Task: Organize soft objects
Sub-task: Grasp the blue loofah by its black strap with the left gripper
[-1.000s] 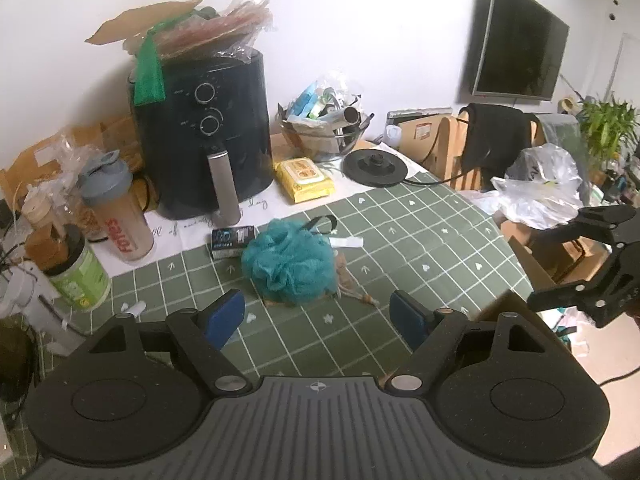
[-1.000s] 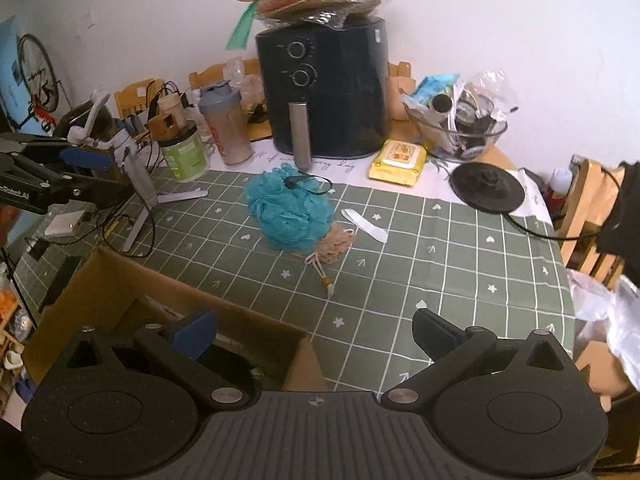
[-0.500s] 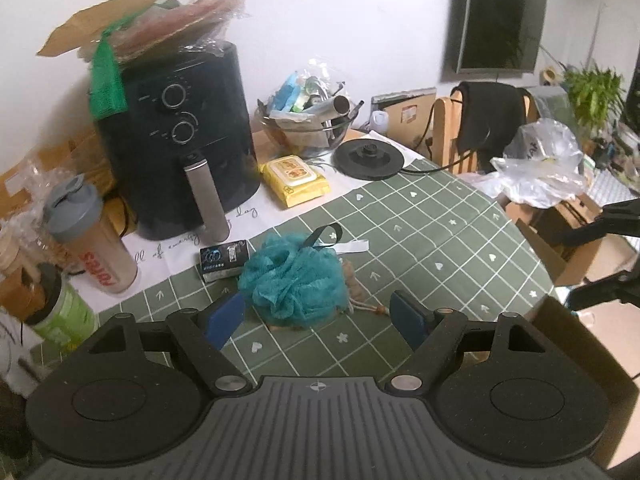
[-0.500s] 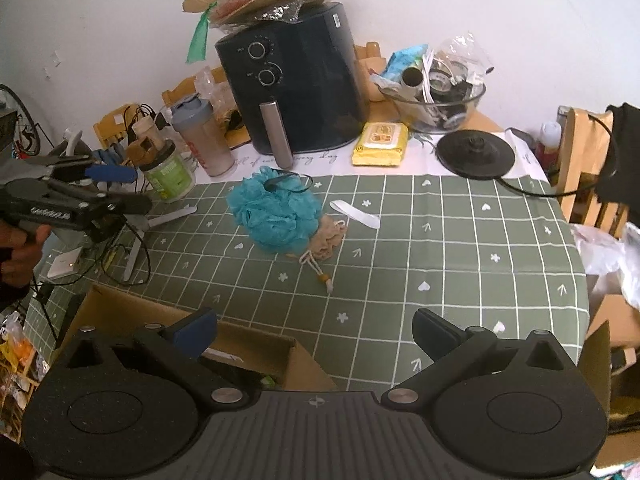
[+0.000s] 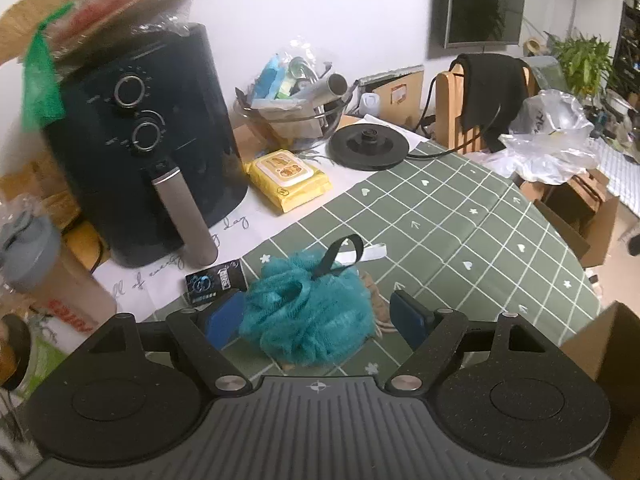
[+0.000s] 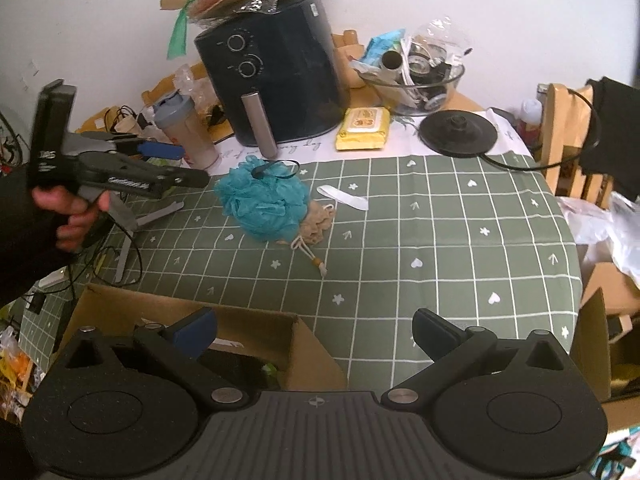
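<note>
Left tongs [image 5: 316, 316] around the teal bath sponge [image 5: 306, 312], nothing gripped.

My left tongs stand wide open with the sponge between the blue pads [image 5: 224, 316]; the left pad looks just at its edge, the right one apart. The sponge lies on the green checked tablecloth [image 5: 460, 240], in front of the black air fryer [image 5: 148, 140], with a beige pouch [image 6: 318, 222] touching its far side. My right tongs [image 6: 314, 332] hang open and empty above an open cardboard box [image 6: 240, 320] at the table edge.
</note>
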A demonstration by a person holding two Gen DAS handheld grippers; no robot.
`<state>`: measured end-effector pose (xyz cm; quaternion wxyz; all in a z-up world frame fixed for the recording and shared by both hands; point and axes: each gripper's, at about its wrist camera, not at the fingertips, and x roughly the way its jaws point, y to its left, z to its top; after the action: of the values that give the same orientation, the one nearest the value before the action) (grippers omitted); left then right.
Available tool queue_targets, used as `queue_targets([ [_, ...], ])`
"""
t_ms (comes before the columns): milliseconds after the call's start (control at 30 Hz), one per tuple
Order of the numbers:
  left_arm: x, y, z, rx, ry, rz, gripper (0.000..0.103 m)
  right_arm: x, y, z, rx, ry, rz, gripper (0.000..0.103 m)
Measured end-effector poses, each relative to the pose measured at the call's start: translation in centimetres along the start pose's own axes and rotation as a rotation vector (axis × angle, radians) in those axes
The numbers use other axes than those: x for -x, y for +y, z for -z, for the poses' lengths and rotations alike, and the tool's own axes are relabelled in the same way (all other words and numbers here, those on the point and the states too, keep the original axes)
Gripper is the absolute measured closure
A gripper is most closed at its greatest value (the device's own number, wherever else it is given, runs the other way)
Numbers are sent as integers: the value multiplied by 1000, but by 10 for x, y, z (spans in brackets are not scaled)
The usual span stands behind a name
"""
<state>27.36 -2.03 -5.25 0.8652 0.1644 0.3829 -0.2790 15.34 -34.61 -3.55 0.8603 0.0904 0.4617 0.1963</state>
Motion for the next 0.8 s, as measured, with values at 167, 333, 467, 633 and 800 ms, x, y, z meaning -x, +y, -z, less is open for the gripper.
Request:
queue_targets([
  [167,-28,7,-5,2,22,28,23,2,0,3,-18,3,20,0],
  [333,-57,13,-8,6,55,45,24,2,0,5,-30,10,38,0],
  [467,-80,18,-9,31,95,61,24,4,-2,9,-43,14,50,0],
  [633,-103,20,-3,38,163,53,33,6,-4,12,-55,19,62,0],
  [800,-111,25,4,75,193,55,47,9,-8,14,-66,17,70,0],
])
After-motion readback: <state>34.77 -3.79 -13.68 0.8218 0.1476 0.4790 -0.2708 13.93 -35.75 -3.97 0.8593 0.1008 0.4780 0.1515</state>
